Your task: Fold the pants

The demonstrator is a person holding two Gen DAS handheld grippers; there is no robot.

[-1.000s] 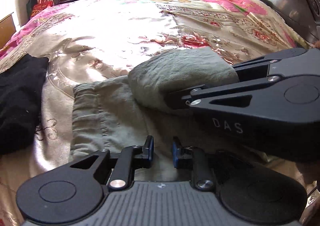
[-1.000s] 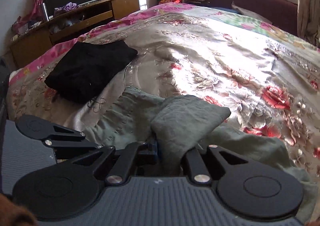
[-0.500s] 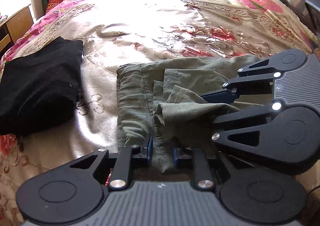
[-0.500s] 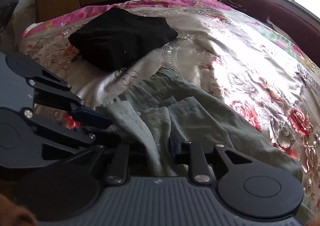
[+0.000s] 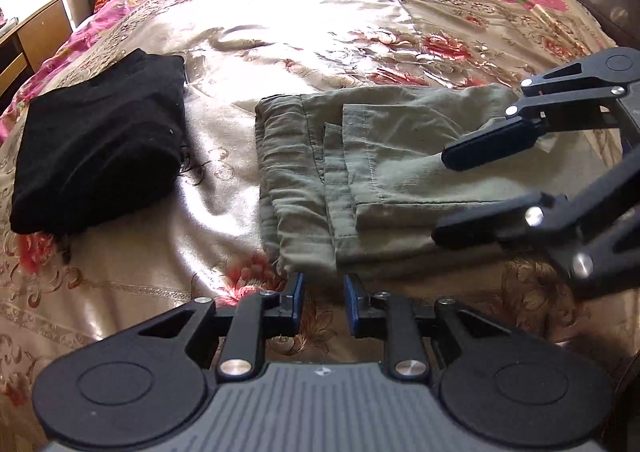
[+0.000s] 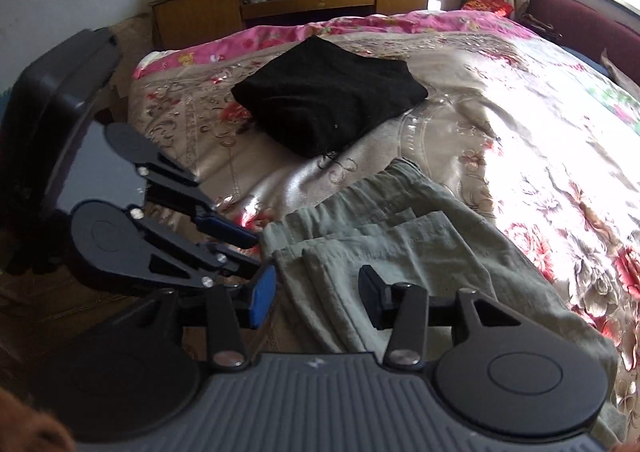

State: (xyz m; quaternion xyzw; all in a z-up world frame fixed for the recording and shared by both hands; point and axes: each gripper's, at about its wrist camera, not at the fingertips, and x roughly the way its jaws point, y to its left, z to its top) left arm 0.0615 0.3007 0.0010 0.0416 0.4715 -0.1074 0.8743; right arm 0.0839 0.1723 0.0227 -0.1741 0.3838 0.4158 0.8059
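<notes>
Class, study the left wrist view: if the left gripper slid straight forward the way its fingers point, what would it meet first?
Most likely the near edge of the folded olive-green cloth pants, lying just ahead of the open left gripper on the floral satin bedspread. Height above the bedspread is unclear, so it might skim over them.

my pants [image 5: 400, 156] are olive green, the folded garment [image 5: 100, 148] black, the bedspread [image 5: 320, 20] gold satin with red and pink flowers.
</notes>
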